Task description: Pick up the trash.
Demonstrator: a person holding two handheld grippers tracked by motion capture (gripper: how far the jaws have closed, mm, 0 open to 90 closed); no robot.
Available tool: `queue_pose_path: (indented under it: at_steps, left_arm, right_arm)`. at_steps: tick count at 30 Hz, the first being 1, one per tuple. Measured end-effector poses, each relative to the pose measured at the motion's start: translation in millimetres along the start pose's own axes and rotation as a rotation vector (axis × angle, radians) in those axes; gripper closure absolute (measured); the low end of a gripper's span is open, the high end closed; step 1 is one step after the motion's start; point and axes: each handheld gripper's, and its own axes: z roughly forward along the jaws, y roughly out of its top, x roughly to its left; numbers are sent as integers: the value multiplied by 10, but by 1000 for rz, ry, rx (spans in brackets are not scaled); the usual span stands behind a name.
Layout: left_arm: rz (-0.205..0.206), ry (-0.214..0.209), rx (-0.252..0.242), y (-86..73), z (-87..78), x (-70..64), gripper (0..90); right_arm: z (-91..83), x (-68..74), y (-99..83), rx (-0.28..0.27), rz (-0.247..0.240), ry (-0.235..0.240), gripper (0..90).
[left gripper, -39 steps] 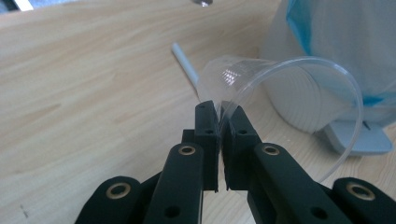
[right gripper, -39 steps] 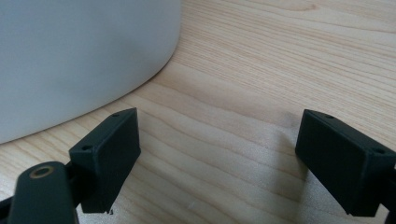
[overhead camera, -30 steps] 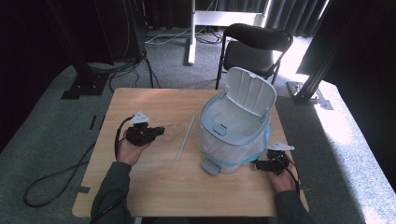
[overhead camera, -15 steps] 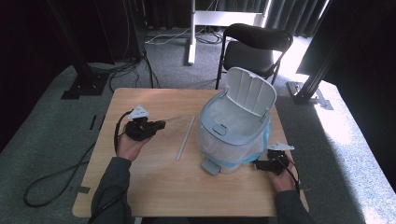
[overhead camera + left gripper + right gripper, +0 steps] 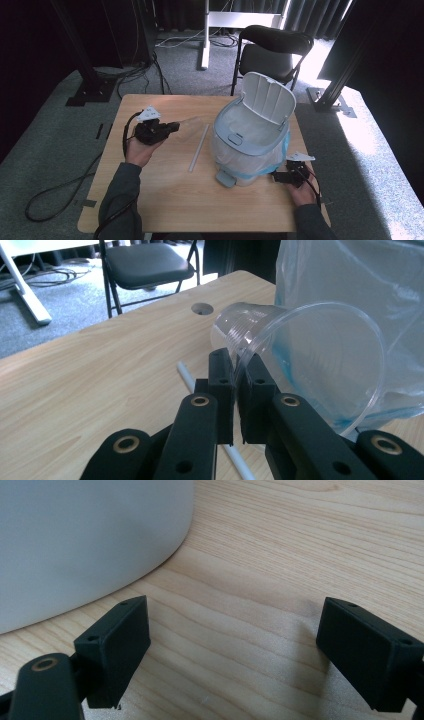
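Observation:
My left gripper (image 5: 167, 127) is held above the left part of the wooden table (image 5: 160, 195), shut on the rim of a clear plastic cup (image 5: 189, 123). In the left gripper view the jaws (image 5: 236, 362) pinch the cup (image 5: 305, 360) at its rim, and it lies tilted with its mouth toward the camera. A white pedal bin (image 5: 252, 137) with its lid up and a bluish bag liner (image 5: 350, 285) stands to the right. My right gripper (image 5: 276, 176) rests open on the table beside the bin's base (image 5: 85, 540), with nothing between its fingers (image 5: 240, 625).
A thin white straw (image 5: 198, 148) lies on the table between the left gripper and the bin, also seen as a straw (image 5: 189, 377) under the cup. A black chair (image 5: 272, 47) stands behind the table. Cables trail on the floor at left.
My left gripper has risen and drifted a little farther and to the right, toward the bin, with the cup in it. The right gripper has stayed put.

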Motion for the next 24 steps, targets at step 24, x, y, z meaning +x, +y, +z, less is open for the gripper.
queue_pose_path:
  at_steps: [24]
  left_arm:
    - [41,-24,-57,296,-80,-77,857]
  right_arm:
    - [0,0,0,0,0,0,129]
